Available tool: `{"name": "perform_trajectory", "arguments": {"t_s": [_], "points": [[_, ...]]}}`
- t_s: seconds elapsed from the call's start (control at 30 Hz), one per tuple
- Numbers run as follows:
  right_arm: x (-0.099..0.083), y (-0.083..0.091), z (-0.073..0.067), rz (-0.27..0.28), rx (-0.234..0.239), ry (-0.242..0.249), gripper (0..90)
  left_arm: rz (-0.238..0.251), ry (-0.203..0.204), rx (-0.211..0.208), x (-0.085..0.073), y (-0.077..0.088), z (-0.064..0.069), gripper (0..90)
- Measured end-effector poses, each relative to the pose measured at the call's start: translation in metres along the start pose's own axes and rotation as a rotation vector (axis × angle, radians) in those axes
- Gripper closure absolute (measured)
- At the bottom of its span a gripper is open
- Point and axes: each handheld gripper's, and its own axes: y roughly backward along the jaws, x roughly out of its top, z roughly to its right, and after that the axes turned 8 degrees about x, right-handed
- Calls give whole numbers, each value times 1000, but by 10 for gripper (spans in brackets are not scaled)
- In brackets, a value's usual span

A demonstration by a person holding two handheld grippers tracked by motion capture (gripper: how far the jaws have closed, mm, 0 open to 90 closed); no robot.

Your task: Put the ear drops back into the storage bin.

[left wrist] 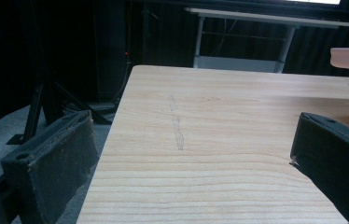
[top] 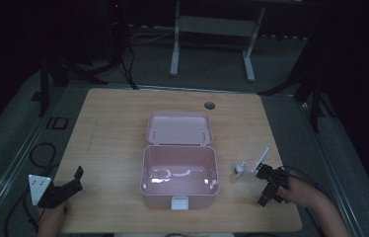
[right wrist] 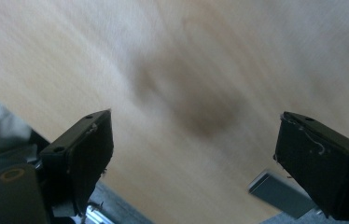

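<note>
Small white bottle (top: 240,169): it stood on the worktop (top: 113,128) at the lower right of the high view, just right of the pink box and just left of the right claw; too small there to read any label or cap detail.
Thin white stick (top: 261,159): it leaned up and to the right, between the bottle and the right claw; whether it touched either could not be told.
Handling: the bottle looked light and hard-walled, probably plastic, smooth enough to slip and easy to tip over. My judgement was that a pinch across the body, low and square, would serve better than one at the narrow top.
Pink box (top: 178,183): an open plastic case in the middle of the frame, with a pale latch on its front wall.
Box lid (top: 179,128): hinged back and lying flat behind the box, toward the upper part of the worktop.
Box contents: nothing could be seen inside but glare on the floor of the box.
Right claw (top: 270,186): held in a hand at the lower right, close to the bottle; in the right gripper view its jaws stood spread wide over blurred wood, holding nothing.
Left claw (top: 69,185): at the lower left of the high view, well apart from the box; in the left gripper view its jaws stood wide apart over bare worktop.
</note>
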Motion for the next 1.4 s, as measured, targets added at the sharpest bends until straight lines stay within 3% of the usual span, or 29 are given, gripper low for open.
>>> {"name": "perform_trajectory", "arguments": {"t_s": [0.47, 0.87, 1.1, 1.23, 1.27, 1.4], "points": [[30, 11, 8, 60, -5, 6, 109, 0, 0, -1, 0, 0, 0, 4], [56, 13, 14, 47, 13, 13, 132, -2, -1, -3, 0, 0, 0, 4], [81, 16, 12, 68, 26, 24, 214, 0, 0, -5, 0, 0, 0, 5], [88, 14, 13, 50, 34, 24, 249, 0, -3, -6, 0, 0, 0, 4], [93, 12, 13, 41, 35, 25, 310, 0, -3, -7, 0, 0, 0, 4], [99, 11, 13, 36, 33, 25, 356, 0, -5, -8, 0, 0, 0, 4]]}}
